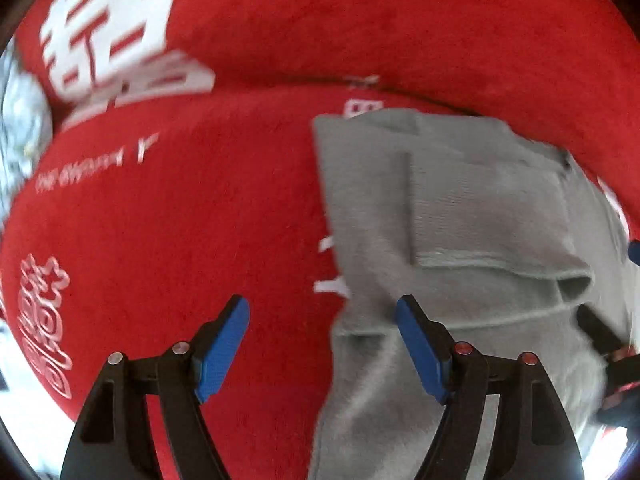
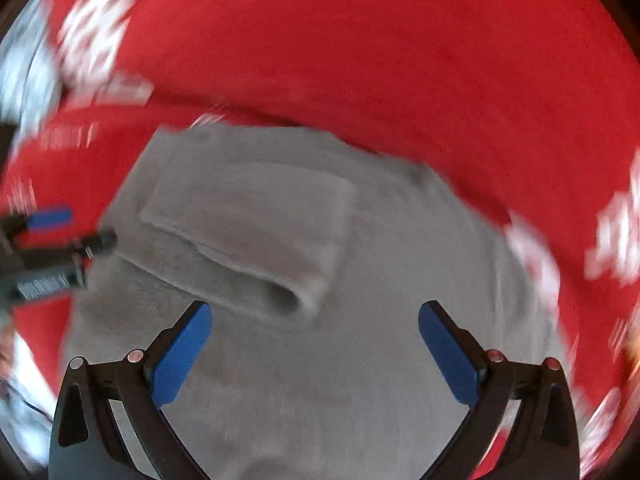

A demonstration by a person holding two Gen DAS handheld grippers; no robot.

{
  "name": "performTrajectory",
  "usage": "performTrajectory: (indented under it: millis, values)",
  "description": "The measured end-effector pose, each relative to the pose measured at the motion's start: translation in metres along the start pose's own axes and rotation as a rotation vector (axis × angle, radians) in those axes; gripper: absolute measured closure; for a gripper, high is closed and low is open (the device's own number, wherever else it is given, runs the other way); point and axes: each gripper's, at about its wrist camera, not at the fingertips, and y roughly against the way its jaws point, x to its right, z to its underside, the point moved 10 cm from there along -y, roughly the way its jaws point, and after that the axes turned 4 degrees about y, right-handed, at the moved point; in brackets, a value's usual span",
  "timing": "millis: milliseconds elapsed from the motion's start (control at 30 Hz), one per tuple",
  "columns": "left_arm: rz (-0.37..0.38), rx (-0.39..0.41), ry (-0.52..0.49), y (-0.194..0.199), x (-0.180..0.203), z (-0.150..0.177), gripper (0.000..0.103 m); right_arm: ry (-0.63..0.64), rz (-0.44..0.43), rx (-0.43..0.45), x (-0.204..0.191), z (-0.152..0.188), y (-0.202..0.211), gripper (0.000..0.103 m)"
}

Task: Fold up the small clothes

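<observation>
Left wrist view is showing the left gripper (image 1: 322, 350) hanging over the left edge of a grey fleece garment (image 1: 460, 216), its blue fingers (image 1: 222, 354) standing apart with nothing between them. The garment is lying on a red cloth with white characters (image 1: 200, 220), one sleeve or flap already doubled over its middle. Right wrist view is showing the right gripper (image 2: 316, 354) poised above the garment's body, its fingers equally spread and empty. Both pictures are blurring. Judging by this, a fresh grasp for the next fold is coming up; doing it well is likely meaning pinching only the garment's edge, sparing the red cloth, and lifting both sides evenly so the folded flap is staying put.
</observation>
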Motion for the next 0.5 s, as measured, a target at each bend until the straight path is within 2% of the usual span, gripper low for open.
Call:
performTrajectory:
  millis: [33, 133, 167, 200, 267, 367, 433, 500]
  values:
    - [0.009, -0.005, 0.014, -0.005, -0.002, 0.001, 0.026, 0.057, 0.022, 0.002, -0.008, -0.005, -0.006, 0.008]
    - [0.003, -0.008, 0.021, -0.016, -0.002, 0.005, 0.026, 0.174, 0.121, -0.046, -0.019, -0.017, -0.032, 0.039]
    - [0.007, 0.001, 0.024, -0.015, -0.002, 0.006, 0.026, 0.174, 0.134, -0.057, -0.016, -0.018, -0.036, 0.074]
    - [0.005, 0.001, 0.021, -0.015, -0.001, 0.007, 0.026, 0.139, 0.129, -0.060, -0.009, -0.019, -0.037, 0.092]
    - [0.001, 0.001, 0.014, -0.014, -0.001, 0.010, 0.026, -0.047, 0.087, -0.009, 0.017, -0.020, -0.022, 0.093]
    - [0.004, 0.000, 0.011, -0.014, 0.001, 0.009, 0.026, -0.451, -0.114, 0.095, 0.069, -0.002, 0.005, 0.092]
    - [0.005, 0.000, 0.002, -0.012, 0.004, 0.006, 0.026, -0.735, -0.233, 0.106, 0.102, 0.025, 0.003, 0.092]
    - [-0.004, 0.001, -0.007, -0.010, 0.007, 0.003, 0.026, -1.011, -0.405, 0.094, 0.119, 0.061, -0.006, 0.087]
